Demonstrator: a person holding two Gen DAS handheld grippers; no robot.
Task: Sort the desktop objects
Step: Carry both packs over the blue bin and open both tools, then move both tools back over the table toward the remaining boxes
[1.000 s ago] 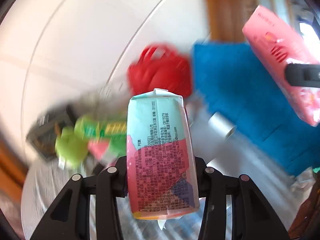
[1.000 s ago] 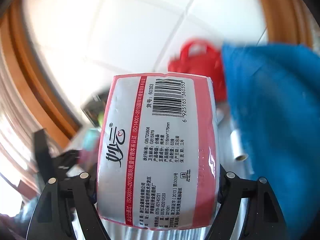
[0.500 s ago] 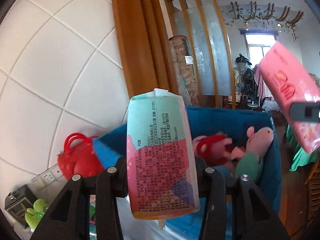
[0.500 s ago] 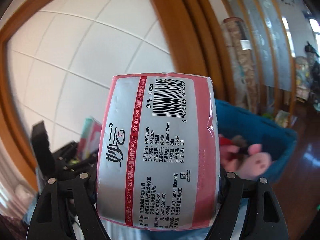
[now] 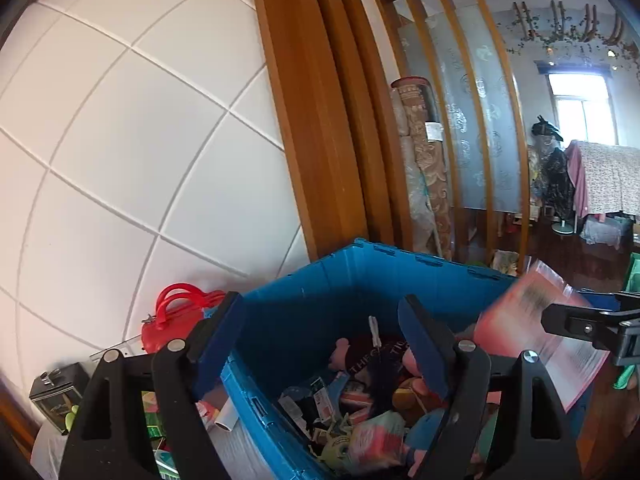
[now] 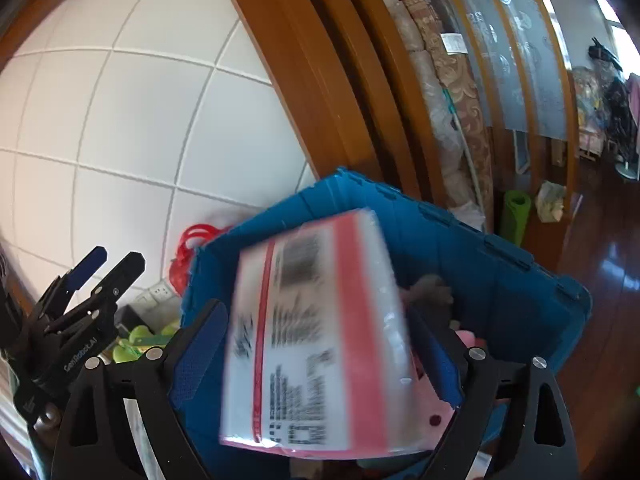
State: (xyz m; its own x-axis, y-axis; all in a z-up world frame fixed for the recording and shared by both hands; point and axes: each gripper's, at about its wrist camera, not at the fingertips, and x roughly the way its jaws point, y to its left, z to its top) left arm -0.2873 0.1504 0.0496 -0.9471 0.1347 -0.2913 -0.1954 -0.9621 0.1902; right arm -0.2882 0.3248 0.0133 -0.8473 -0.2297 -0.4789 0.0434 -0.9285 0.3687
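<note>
**Tissue pack loose over the blue bin**

The pink-and-white tissue pack (image 6: pixel 320 336), barcode side up and motion-blurred, sits tilted between the spread fingers of the right gripper (image 6: pixel 316 344), over the blue plastic bin (image 6: pixel 500 264); no pad visibly presses it. The left gripper (image 5: pixel 324 344) is wide open and holds nothing. Only the left wrist view shows the bin's contents: plush toys and packets (image 5: pixel 360 412). Beside the bin stands a red handbag (image 5: pixel 176 320).
</note>
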